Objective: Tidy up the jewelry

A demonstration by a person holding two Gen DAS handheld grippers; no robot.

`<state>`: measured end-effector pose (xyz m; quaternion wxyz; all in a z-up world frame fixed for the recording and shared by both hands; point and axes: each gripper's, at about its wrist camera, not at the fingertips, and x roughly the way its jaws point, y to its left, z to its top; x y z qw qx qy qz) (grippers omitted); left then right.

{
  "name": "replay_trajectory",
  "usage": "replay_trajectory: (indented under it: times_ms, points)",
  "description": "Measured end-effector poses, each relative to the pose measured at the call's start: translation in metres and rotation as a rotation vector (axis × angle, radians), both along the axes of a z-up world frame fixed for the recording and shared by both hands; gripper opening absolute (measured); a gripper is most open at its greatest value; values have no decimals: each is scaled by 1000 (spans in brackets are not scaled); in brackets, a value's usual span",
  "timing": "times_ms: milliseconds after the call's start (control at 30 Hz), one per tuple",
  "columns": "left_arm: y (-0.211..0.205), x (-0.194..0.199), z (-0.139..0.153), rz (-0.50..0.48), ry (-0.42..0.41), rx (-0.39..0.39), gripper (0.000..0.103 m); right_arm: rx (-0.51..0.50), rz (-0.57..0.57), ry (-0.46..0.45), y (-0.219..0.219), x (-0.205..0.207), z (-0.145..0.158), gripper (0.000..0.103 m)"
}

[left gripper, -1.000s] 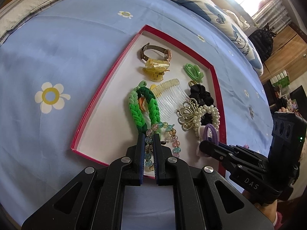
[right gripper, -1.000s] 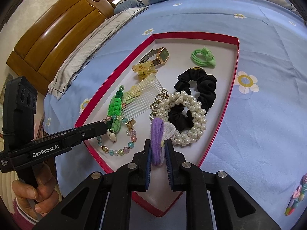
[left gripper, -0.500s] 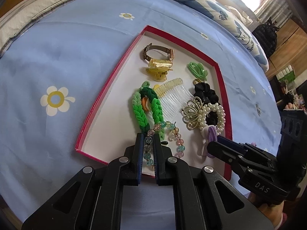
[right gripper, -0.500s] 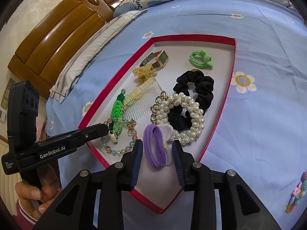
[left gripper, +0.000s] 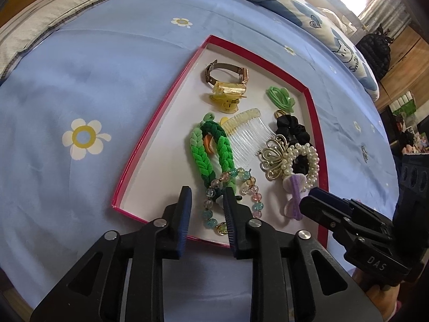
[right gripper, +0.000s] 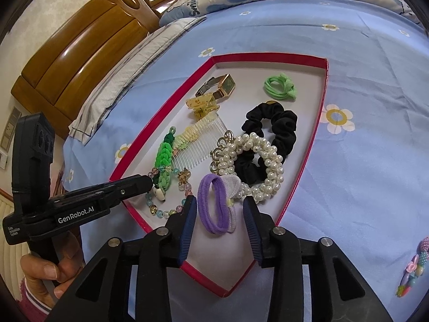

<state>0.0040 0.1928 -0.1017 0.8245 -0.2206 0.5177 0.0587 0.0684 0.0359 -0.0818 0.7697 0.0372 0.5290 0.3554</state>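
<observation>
We have both grippers parted and empty over the red tray, the left gripper straddling the bead bracelet, the right gripper around the purple tie, each lying flat among the jewelry.

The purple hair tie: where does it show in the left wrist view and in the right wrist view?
Left wrist view: the purple hair tie lies low and right of centre, just ahead of the right gripper tip, below the pearl scrunchie.
Right wrist view: the tie sits low at centre, between the open fingers, lying loose on the tray floor.
Shared landmark: the pearl scrunchie, just beyond the tie in both, inside the red-rimmed tray.
</observation>
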Motion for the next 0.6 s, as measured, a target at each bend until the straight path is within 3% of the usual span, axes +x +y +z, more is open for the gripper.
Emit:
replay_trajectory:
  times_ms: [133,300,433,600]
  points:
    - [-1,-1,1,-3,-3,-3,29,8,-5,-6,-3,-1,3,46]
    - [-3,-2,7,-4,-16,-1,46,21,-25,-15,-11,-2,8,53]
    - [-3,-5,11,3,-24,-2,52,37,-40,-34,-18,-6,14,58]
    - [-5,-12,21,4,-45,7,70,83,-77,-62,-32,-10,24,68]
